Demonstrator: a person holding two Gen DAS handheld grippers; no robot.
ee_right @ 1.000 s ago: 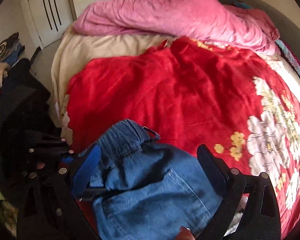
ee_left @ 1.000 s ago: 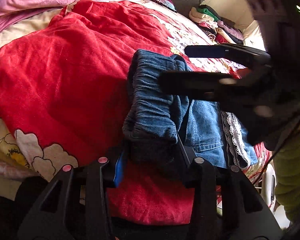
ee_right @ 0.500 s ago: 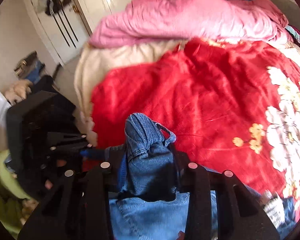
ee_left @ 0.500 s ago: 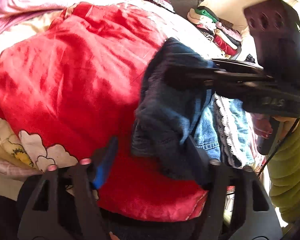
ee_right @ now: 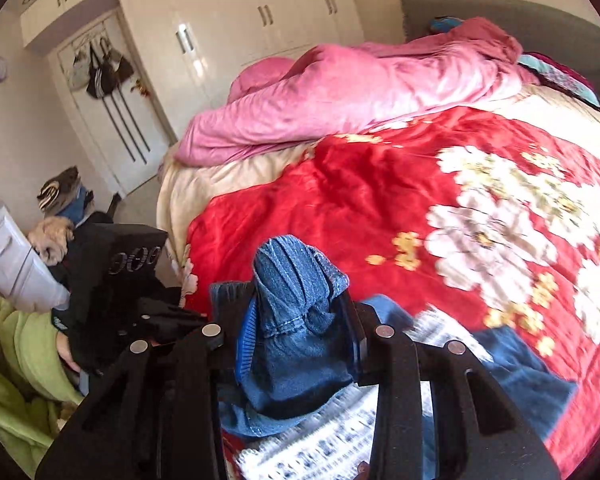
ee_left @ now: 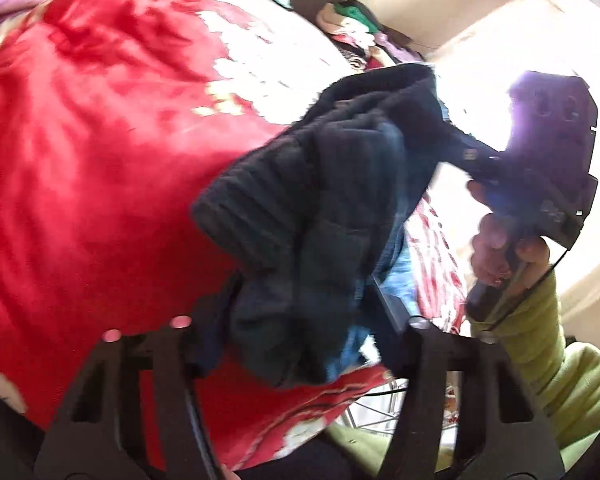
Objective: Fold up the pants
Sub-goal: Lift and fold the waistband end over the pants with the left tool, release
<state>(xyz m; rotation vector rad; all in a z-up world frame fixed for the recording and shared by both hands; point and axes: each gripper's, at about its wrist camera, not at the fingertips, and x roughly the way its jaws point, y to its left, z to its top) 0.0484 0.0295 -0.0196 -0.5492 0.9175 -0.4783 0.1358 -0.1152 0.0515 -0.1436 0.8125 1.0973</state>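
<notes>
Both the left hand-held gripper (ee_left: 300, 312), closing, and the right hand-held gripper (ee_right: 300, 320) are clenching the pants (ee_right: 296, 320); bunched denim may be slipping free.

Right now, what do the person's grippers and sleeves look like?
Both grippers are black plastic frames with cut-out slots and round silver bolt heads. The right gripper has blue ribbed lining inside its jaws. The left gripper shows pinkish bolt caps on one side. A thin black cable runs past the right hand. The sleeves are lime green and ribbed.
</notes>
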